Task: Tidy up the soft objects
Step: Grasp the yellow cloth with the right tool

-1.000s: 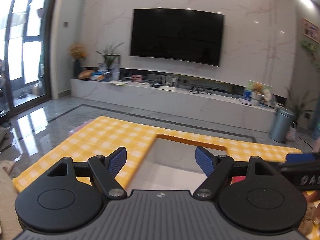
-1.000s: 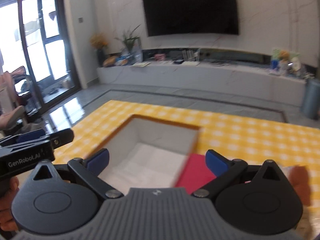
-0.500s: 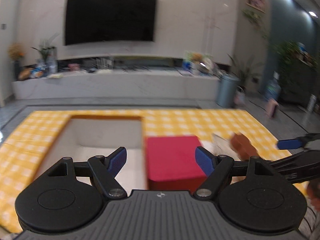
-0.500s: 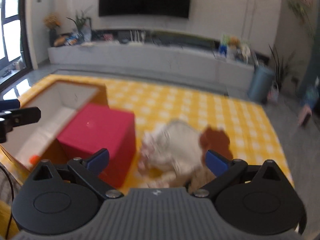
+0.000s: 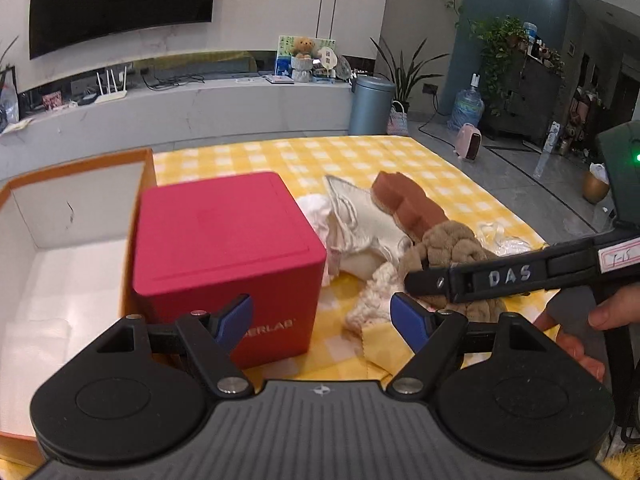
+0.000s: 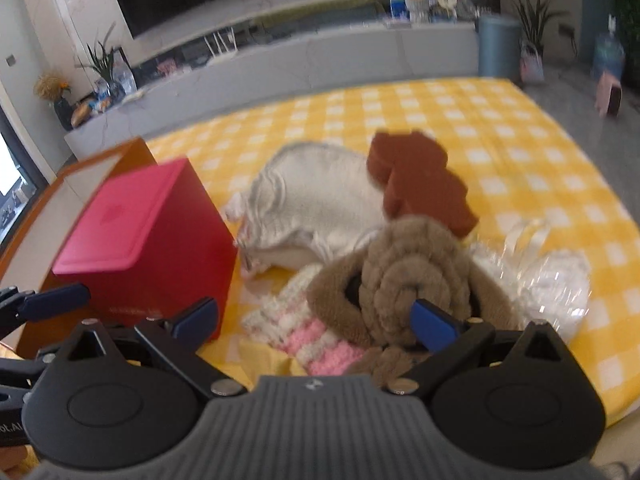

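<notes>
A pile of soft things lies on the yellow checked cloth (image 5: 360,160): a white knit garment (image 6: 316,204), a brown sponge-like piece (image 6: 416,180), a tan twisted plush (image 6: 416,268), a pink-and-white knit (image 6: 316,340) and a clear crinkled bag (image 6: 552,276). My right gripper (image 6: 316,320) is open just above the tan plush and the pink knit. My left gripper (image 5: 322,322) is open and empty in front of a red box (image 5: 224,248), left of the pile (image 5: 400,232).
An open orange box with a white inside (image 5: 60,220) stands left of the red box (image 6: 148,240). The right gripper's arm (image 5: 520,276) crosses the left wrist view over the plush. The cloth's right edge drops to the floor.
Both grippers have swung right, from over the open orange box to the red box and the soft pile. The right gripper has come down close over the tan plush. Both stay open.
</notes>
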`<state>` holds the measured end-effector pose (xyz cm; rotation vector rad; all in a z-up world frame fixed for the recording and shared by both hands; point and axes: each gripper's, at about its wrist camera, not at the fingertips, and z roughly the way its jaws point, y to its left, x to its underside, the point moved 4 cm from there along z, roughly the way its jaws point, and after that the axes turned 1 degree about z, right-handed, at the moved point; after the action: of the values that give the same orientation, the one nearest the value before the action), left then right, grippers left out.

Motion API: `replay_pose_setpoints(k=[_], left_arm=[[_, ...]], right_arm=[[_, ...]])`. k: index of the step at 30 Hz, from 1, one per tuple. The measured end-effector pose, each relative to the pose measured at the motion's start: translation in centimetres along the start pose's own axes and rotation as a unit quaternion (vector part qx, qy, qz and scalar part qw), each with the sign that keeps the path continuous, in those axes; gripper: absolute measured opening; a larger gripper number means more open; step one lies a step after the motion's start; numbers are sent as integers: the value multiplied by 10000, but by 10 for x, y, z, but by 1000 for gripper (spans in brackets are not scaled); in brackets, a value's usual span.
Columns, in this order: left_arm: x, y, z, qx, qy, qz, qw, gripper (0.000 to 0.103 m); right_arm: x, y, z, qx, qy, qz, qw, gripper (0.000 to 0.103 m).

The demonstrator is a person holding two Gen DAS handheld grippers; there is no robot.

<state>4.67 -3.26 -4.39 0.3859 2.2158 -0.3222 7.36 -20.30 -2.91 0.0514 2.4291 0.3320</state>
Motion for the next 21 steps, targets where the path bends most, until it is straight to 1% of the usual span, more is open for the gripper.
replay_pose_setpoints(k=[2,4,6,8,9,11,13,14,16,18,21], left_arm=[[4,2,2,-12,66,39,10000,92],[5,4,4,-36,107,13,9999,92],[8,9,4,-21,155,-57,9999,92],[8,13,4,-25,211,-140,9997,91],[9,14,4,20,222,-139,9997,89],[10,14,2,87,226,-103,9997,89],[8,13,-1,89,172,-75,9998,89],[8,13,-3,77,135,-43,9999,89],[7,12,-6,73,78,-39,9999,89],[5,14,-10,151,38,-136,9998,90],[3,16,-12,196,9,-242,9995,90]], right_arm=[[7,3,7,24,243,-122,9996,101],[10,9,11,142,276,-355,9989,101],[12,12,13,206,311,-451,9983,101],[12,12,10,231,321,-448,9982,95],[12,12,6,230,304,-435,9983,89],[13,14,-5,51,204,-471,9987,87],[16,20,-9,-288,196,-598,9976,87],[17,24,-8,-376,214,-636,9970,84],[21,30,1,-314,403,-801,9955,78],[27,35,13,-146,620,-963,9933,77],[37,40,28,3,930,-1165,9888,70]])
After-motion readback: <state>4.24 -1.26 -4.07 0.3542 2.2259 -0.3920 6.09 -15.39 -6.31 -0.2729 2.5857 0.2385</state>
